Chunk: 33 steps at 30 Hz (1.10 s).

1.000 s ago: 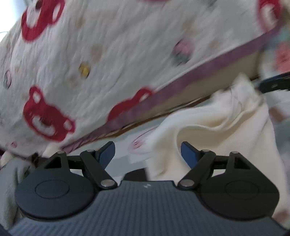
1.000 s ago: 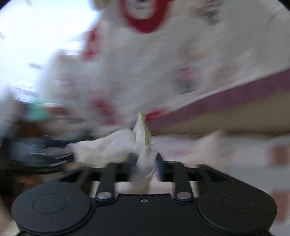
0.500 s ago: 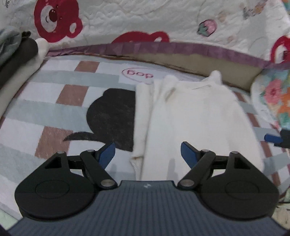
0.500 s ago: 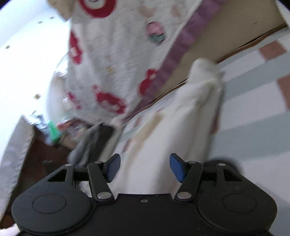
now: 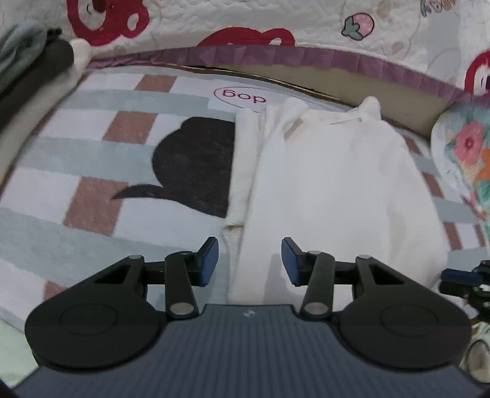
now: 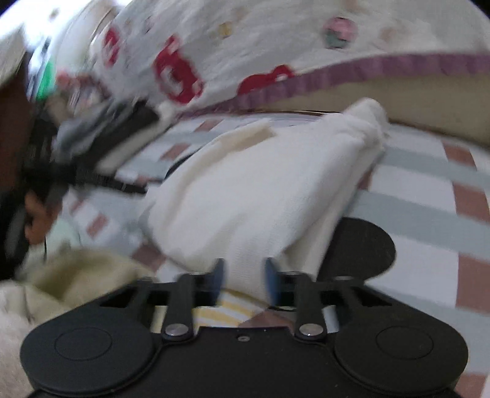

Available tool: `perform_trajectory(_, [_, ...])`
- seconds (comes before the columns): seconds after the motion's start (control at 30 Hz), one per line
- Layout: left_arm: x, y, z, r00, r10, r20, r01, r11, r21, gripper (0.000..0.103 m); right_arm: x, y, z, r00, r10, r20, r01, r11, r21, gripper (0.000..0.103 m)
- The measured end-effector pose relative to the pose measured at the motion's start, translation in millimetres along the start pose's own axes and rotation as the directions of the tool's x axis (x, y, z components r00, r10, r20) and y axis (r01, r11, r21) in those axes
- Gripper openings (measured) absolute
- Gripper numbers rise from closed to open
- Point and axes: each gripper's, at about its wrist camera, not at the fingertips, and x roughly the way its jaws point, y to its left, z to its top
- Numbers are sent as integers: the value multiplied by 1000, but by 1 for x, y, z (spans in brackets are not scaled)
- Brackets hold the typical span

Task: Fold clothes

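Left tongs (image 5: pixel 249 260) hover open above the white garment's (image 5: pixel 330 189) near edge, gripping nothing. Right tongs (image 6: pixel 243 274) sit partly open around its hem; contact seems likely, though blur hides it. Nearby lie dark clothes (image 5: pixel 27 76) and a floral pillow (image 5: pixel 468 159) on the checked rug (image 5: pixel 101 159), beside a bear-print quilt (image 5: pixel 245 21).

Both wrist views look close and low past their jaws, sharing the white garment (image 5: pixel 330 183) ahead, the right view (image 6: pixel 254 196) nearer and blurred.
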Motion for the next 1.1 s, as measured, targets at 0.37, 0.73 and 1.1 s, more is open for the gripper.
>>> perform_trajectory(0.37, [12,-16,-10,999,43,16,-44,995,90,36,-13,1,6,994,-110,21,110,994,18,14])
perform_trajectory(0.73, [15,8,-15,997,-20,73,16,998,57,41,13,11,-4,987,-138,-88,128,986,-109,14])
perform_trajectory(1.1, [34,25,-22,984,-174,42,174,985,11,34,10,18,-5,982,-182,-43,176,979,-105,38])
